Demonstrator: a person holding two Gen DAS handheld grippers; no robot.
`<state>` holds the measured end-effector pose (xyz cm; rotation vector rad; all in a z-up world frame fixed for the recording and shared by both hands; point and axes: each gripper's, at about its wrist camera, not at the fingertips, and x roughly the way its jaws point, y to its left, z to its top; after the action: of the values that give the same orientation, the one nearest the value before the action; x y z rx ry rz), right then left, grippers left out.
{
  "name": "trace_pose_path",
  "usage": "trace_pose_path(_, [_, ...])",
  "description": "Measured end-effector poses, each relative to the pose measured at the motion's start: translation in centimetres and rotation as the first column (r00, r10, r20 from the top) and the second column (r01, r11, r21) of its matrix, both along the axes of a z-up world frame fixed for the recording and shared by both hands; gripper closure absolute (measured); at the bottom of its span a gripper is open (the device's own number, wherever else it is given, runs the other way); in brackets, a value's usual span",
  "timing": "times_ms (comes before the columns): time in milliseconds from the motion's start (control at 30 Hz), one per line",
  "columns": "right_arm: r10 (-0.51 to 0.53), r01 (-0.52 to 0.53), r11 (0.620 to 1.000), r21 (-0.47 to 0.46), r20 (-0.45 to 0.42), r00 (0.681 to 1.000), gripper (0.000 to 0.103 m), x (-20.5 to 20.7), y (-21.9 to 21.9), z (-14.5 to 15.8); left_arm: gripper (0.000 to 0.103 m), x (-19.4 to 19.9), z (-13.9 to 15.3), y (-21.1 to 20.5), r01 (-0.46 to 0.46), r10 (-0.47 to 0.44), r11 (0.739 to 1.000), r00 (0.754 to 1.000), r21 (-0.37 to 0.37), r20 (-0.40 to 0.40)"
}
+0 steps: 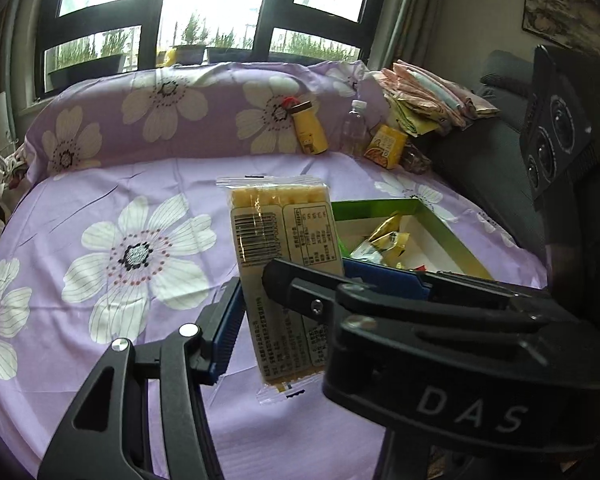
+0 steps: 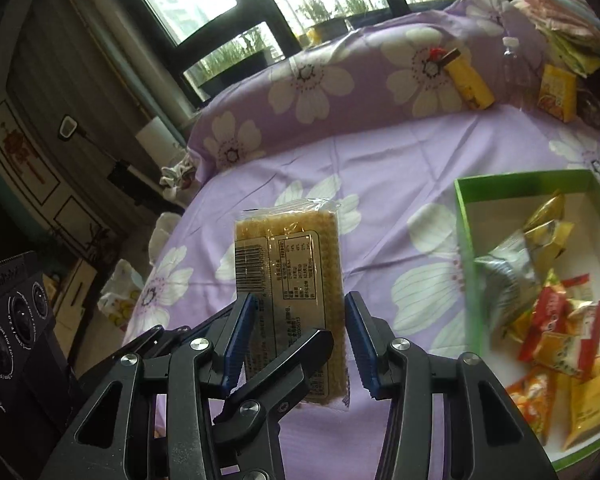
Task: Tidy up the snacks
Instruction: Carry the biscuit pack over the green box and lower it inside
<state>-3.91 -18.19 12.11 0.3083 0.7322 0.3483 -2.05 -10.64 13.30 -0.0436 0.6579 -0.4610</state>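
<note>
Both grippers clamp one wafer pack (image 1: 284, 264), held upright above the bedsheet (image 1: 100, 208). L gripper (image 1: 288, 308): blue pads (image 1: 228, 332) press the pack's long edges at approx. mid-height; the R gripper's finger crosses in front of the pack in this view. R gripper (image 2: 296, 340): pads (image 2: 236, 340) likewise bear on both long edges, lower half of pack between them, barcode and nutrition panel facing the cam; the L gripper's finger overlaps the pack's bottom portion. Pack's top seal stands clear above both sets of fingers, bottom seal hangs just below them; pack is apart from the sheet. To the right of the pack, on the sheet: green box (image 2: 466, 240), white inside, w/ assorted snack packets (image 2: 548, 312) in it. Farther back, against the floral pillow (image 1: 180, 112): yellow bottle (image 1: 310, 130) leaning, clear water bottle (image 1: 356, 126), yellow carton (image 1: 386, 146). Beyond: window (image 1: 204, 4).
</note>
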Motion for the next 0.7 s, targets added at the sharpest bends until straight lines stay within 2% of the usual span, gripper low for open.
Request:
trace_pose_path(133, [-0.064, 0.064, 0.998, 0.007, 0.029, 0.998, 0.053, -0.8, -3.2, 1.2, 0.051, -0.1, 0.8, -3.7, 0.039, -0.039, 0.999, 0.999, 0.013, 0.031])
trace_pose_path(333, [-0.148, 0.147, 0.988, 0.037, 0.024, 0.989, 0.053, -1.4, -8.0, 1.1, 0.05, 0.8, 0.4, -8.1, 0.1, -0.1, 0.995, 0.995, 0.011, -0.007])
trace_pose_path(500, [-0.181, 0.181, 0.983, 0.017, -0.009, 0.983, 0.053, -1.4, -11.0, -0.1, 0.05, 1.4, -1.2, -11.5, 0.155, -0.154, 0.988, 0.984, 0.012, -0.093])
trace_pose_path(700, [-0.24, 0.244, 0.969, 0.042, -0.086, 0.967, 0.053, -0.8, -13.9, -1.8, 0.05, 2.1, -3.2, -13.9, 0.188, -0.184, 0.982, 0.963, 0.004, -0.196])
